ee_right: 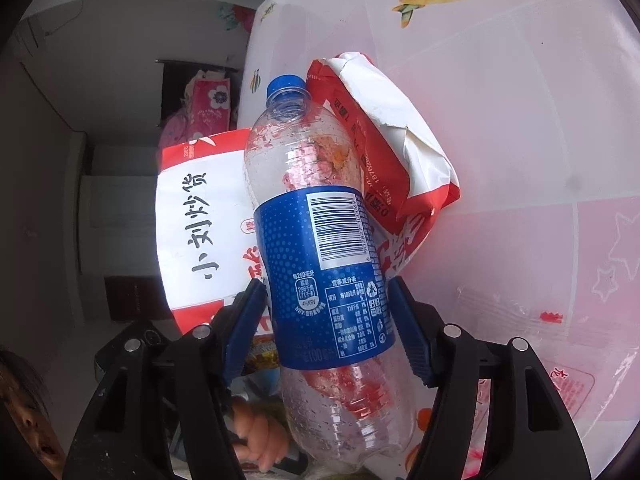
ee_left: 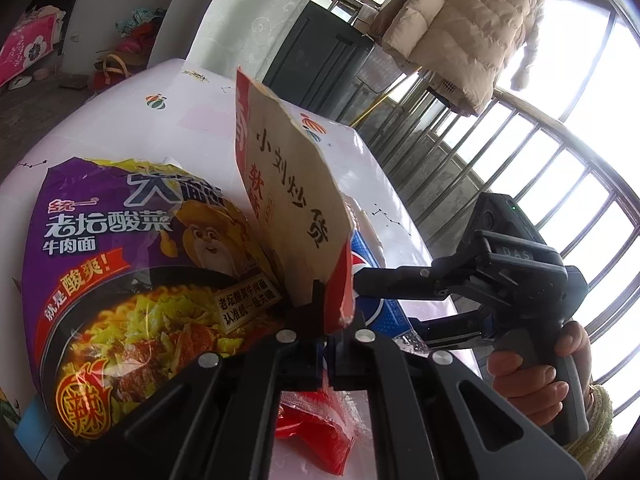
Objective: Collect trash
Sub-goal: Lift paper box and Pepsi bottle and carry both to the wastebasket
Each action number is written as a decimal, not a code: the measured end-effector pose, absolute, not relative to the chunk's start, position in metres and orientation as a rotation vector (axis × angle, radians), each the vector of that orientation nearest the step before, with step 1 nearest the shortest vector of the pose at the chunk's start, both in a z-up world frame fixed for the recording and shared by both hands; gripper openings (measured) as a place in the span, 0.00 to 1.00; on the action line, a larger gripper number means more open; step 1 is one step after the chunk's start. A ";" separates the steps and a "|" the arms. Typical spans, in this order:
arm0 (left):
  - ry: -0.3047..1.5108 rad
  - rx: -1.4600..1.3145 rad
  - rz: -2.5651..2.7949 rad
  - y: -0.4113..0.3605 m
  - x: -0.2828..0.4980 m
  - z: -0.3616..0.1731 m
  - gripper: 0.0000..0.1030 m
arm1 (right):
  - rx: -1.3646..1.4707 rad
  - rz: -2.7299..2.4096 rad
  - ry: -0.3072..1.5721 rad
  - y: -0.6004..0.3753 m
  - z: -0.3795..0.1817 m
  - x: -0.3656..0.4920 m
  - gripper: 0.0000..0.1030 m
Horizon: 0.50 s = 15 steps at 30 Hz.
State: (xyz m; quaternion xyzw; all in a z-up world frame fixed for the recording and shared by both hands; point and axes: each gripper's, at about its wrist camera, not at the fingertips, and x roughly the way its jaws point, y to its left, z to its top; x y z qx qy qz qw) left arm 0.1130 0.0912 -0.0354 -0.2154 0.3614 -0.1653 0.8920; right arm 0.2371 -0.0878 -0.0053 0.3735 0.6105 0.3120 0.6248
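My left gripper (ee_left: 322, 312) is shut on the bottom edge of a brown-and-red paper bag (ee_left: 292, 200), which stands upright over the table; the same bag (ee_right: 192, 232) shows white in the right wrist view. A clear bottle (ee_right: 320, 240) with a blue label and cap lies between the blue pads of my right gripper (ee_right: 326, 283). The jaws straddle its label, with a thin gap at the right pad. In the left wrist view the right gripper (ee_left: 386, 302) reaches in from the right around the bottle (ee_left: 362, 256). A purple noodle bag (ee_left: 132, 264) lies at left.
A folded red-and-white paper bag (ee_right: 392, 152) lies against the bottle's neck. A red wrapper (ee_left: 316, 432) sits under my left gripper, and a clear wrapper (ee_right: 512, 320) on the pink-white tablecloth (ee_right: 520, 100). A railing (ee_left: 520, 152) and a hanging coat (ee_left: 468, 28) stand beyond the table.
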 end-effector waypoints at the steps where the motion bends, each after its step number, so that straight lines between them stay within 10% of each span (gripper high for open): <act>1: 0.747 -0.451 -0.348 0.091 0.114 -0.035 0.00 | 0.869 0.721 1.405 -0.089 -0.007 0.238 0.60; 15: 0.705 -0.459 -0.358 0.095 0.118 -0.022 0.00 | 1.099 0.761 1.291 -0.140 -0.001 0.217 0.55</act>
